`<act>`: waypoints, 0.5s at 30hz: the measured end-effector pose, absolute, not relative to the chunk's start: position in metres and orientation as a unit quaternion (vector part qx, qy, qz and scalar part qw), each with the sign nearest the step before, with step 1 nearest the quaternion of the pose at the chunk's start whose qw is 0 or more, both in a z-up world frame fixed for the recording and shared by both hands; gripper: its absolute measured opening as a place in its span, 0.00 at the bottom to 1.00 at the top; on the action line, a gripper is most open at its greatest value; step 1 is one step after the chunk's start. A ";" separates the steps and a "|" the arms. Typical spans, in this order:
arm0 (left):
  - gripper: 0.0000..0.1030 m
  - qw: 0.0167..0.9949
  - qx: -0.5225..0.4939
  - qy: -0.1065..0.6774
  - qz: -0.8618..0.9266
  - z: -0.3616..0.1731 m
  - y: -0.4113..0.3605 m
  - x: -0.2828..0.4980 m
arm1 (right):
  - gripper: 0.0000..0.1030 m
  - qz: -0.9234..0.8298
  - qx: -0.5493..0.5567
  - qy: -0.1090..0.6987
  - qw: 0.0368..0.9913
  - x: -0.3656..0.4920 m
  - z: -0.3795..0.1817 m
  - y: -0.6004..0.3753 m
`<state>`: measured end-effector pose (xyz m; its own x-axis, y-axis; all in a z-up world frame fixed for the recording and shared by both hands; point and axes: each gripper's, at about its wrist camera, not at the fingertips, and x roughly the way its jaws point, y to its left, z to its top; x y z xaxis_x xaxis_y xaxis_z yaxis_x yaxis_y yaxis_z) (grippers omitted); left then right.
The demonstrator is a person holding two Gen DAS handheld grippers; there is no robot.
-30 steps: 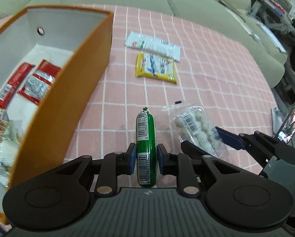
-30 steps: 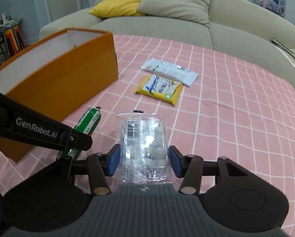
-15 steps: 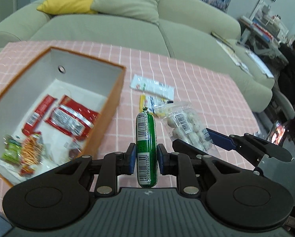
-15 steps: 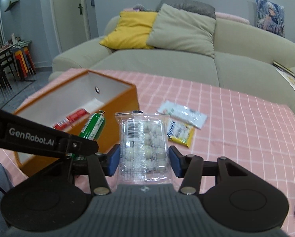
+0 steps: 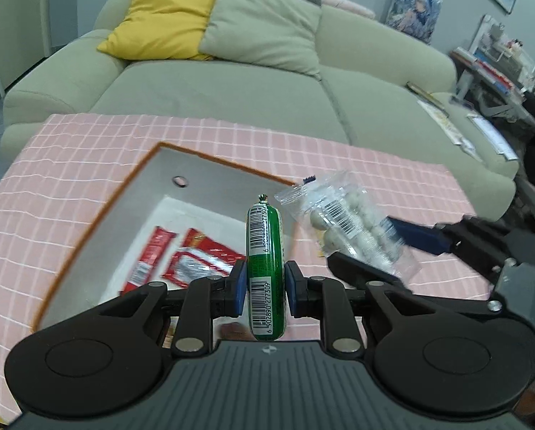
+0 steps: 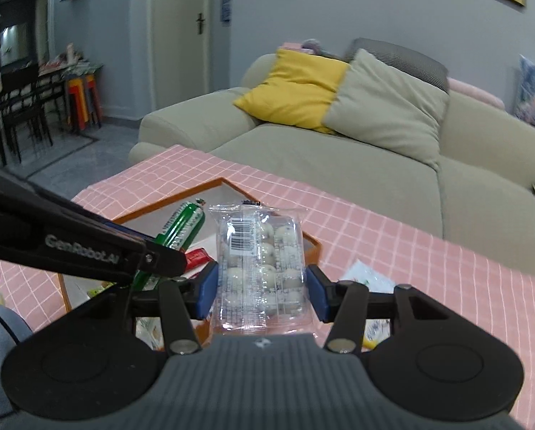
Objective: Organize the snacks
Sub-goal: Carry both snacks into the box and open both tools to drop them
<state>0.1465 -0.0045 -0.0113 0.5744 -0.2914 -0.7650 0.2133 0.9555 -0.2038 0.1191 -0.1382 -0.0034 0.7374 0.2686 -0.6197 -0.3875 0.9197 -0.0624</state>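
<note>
While left gripper (image 5: pixel 265 284) clamps one green sausage (image 5: pixel 265 247), right gripper (image 6: pixel 261 291) clamps one clear ball-snack pack (image 6: pixel 260 265); two red packets (image 5: pixel 176 258) boxed.

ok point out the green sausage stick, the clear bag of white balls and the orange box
green sausage stick (image 5: pixel 265 247), left wrist view, middle of its wrapper
clear bag of white balls (image 6: pixel 260 265), right wrist view, centre of the bag
orange box (image 5: pixel 88 229), left wrist view, left rim

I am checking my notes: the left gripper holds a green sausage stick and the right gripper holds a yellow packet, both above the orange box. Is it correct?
Not fully. The right gripper holds a clear pack of white balls, as the right wrist view shows. The left gripper does hold the green sausage stick above the orange box.
</note>
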 end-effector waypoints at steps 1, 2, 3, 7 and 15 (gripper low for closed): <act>0.23 0.883 -0.044 0.445 -0.140 -0.014 0.000 0.152 | 0.48 0.182 -0.106 0.318 0.925 0.123 -0.003 -0.131; 0.23 0.881 -0.044 0.450 -0.139 -0.016 0.004 0.157 | 0.48 0.186 -0.116 0.319 0.922 0.128 -0.003 -0.125; 0.23 0.879 -0.043 0.455 -0.136 -0.019 0.009 0.160 | 0.48 0.190 -0.125 0.319 0.920 0.132 -0.004 -0.120; 0.24 0.871 -0.030 0.472 -0.128 -0.031 0.022 0.177 | 0.48 0.203 -0.165 0.327 0.908 0.160 -0.014 -0.106; 0.24 0.848 -0.008 0.516 -0.118 -0.063 0.037 0.198 | 0.48 0.232 -0.276 0.340 0.869 0.194 -0.049 -0.073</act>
<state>0.1978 0.0371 -0.0631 0.4387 -0.2081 -0.8742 0.1922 0.9720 -0.1350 0.1943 -0.0735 -0.0490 0.6616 0.2149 -0.7184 -0.5902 0.7401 -0.3223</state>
